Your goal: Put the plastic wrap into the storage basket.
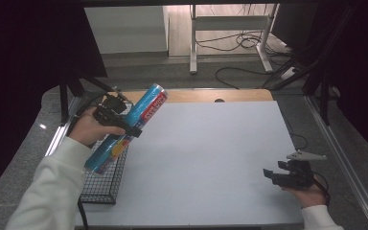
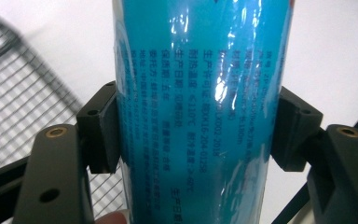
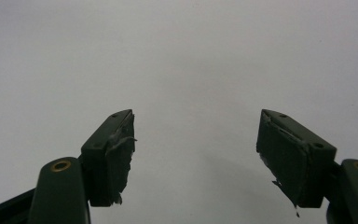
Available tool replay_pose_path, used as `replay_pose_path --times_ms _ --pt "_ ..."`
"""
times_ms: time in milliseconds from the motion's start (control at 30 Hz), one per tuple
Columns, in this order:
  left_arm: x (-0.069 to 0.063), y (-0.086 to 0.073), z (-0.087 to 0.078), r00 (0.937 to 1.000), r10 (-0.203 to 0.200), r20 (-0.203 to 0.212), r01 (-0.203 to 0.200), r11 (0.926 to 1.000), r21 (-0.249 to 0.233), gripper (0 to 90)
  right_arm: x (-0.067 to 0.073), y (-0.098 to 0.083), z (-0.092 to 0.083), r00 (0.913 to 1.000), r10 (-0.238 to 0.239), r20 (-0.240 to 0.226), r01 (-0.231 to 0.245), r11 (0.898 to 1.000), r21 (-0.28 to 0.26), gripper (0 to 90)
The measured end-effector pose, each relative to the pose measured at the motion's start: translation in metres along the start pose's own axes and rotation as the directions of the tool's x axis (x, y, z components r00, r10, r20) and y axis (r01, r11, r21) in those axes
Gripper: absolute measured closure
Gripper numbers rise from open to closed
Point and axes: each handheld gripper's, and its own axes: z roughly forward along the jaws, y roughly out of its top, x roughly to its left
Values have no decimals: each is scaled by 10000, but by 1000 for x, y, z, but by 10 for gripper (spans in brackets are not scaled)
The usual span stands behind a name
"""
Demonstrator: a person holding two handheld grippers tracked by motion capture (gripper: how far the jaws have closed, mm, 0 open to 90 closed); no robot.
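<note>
A long blue tube (image 1: 127, 127) with red and yellow print and a shiny wrap is held tilted above the table's left edge, its upper end pointing up and to the right. My left gripper (image 1: 124, 125) is shut on its middle. In the left gripper view both pads (image 2: 103, 128) press against the sides of the blue tube (image 2: 198, 112). Low at the right of the table, my right gripper (image 1: 273, 176) rests in a hand, pointing left. Its jaws stand wide apart in the right gripper view, and the right gripper (image 3: 196, 154) has nothing between them.
A black wire basket (image 1: 106, 179) sits at the table's left edge, partly under the tube. The grey table top (image 1: 206, 158) spreads between the two hands. Behind the table are a white desk frame (image 1: 230, 28) and cables on the floor.
</note>
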Motion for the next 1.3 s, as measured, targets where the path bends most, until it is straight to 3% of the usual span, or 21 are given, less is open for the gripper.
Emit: replay_pose_path --times_ms 67,300,667,733,767,800,933,1000,1033,1300 --pt "11 -10 3 9992 -394 -75 394 9992 67 316 0 0 1 10000 -38 6 38 10000 38 282" --pt "34 -32 7 9937 -1065 -344 1076 9938 298 316 0 0 2 10000 -76 -3 76 9999 99 282" --pt "56 -50 13 9803 -1857 -679 1886 9813 390 316 3 2 0 9999 -115 23 115 9999 1 282" --pt "60 -53 14 9758 -2018 -836 2062 9774 469 316 3 2 0 9999 -122 21 122 9999 6 282" --pt "63 -55 15 9700 -2232 -962 2294 9716 584 316 3 2 0 9999 -122 26 122 9999 26 282" --pt "63 -55 15 9700 -2232 -962 2294 9716 584 316 3 2 1 9999 -127 29 127 9999 30 282" --pt "71 -60 20 9601 -2481 -1291 2586 9634 712 316 3 2 2 9998 -204 47 204 9997 96 281" --pt "73 -61 23 9558 -2457 -1612 2614 9616 842 316 3 2 2 9997 -228 44 227 9997 111 280" --pt "74 -62 28 9504 -2477 -1881 2686 9586 945 316 4 2 2 9997 -250 55 249 9996 134 279" --pt "82 -61 47 9360 -2882 -2022 3142 9429 1102 316 4 2 3 9995 -292 94 290 9994 181 278"
